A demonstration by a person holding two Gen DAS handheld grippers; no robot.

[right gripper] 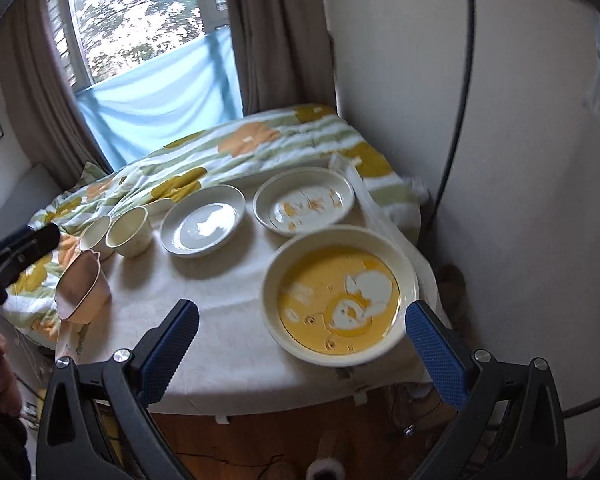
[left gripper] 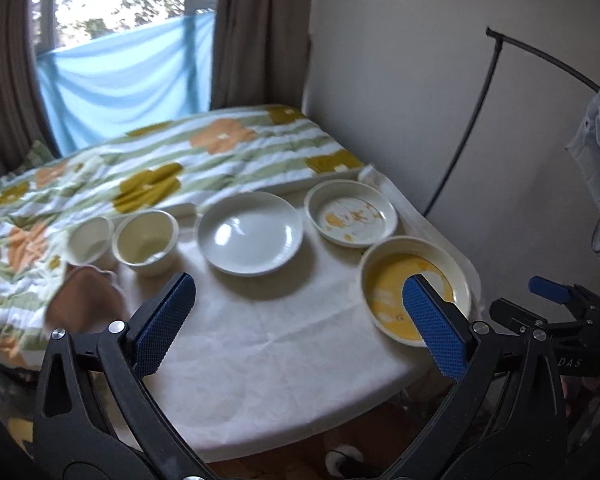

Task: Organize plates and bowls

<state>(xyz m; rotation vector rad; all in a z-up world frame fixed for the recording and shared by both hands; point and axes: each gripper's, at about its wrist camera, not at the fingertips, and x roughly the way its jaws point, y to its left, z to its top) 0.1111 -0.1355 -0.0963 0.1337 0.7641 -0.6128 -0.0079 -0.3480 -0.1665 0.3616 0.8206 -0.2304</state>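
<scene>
On the white-covered table [left gripper: 268,344] stand a yellow-centred plate [left gripper: 388,284] [right gripper: 340,296] at the near right, a cream plate with orange marks [left gripper: 350,214] [right gripper: 304,202] behind it, a plain white plate [left gripper: 250,232] [right gripper: 202,220], and two cream bowls [left gripper: 146,240] [left gripper: 90,238] [right gripper: 128,230] [right gripper: 94,234]. A pink cup [right gripper: 82,286] lies tilted at the left edge. My left gripper [left gripper: 296,320] is open and empty above the table's near side. My right gripper [right gripper: 302,352] is open and empty, just short of the yellow-centred plate; it also shows in the left wrist view [left gripper: 552,296].
A bed with a floral striped quilt [left gripper: 160,168] adjoins the table's far and left sides. A wall [left gripper: 420,80] and a black curved rod [left gripper: 468,120] stand at the right. The window and curtains are behind. Wooden floor [right gripper: 280,440] lies below the table's near edge.
</scene>
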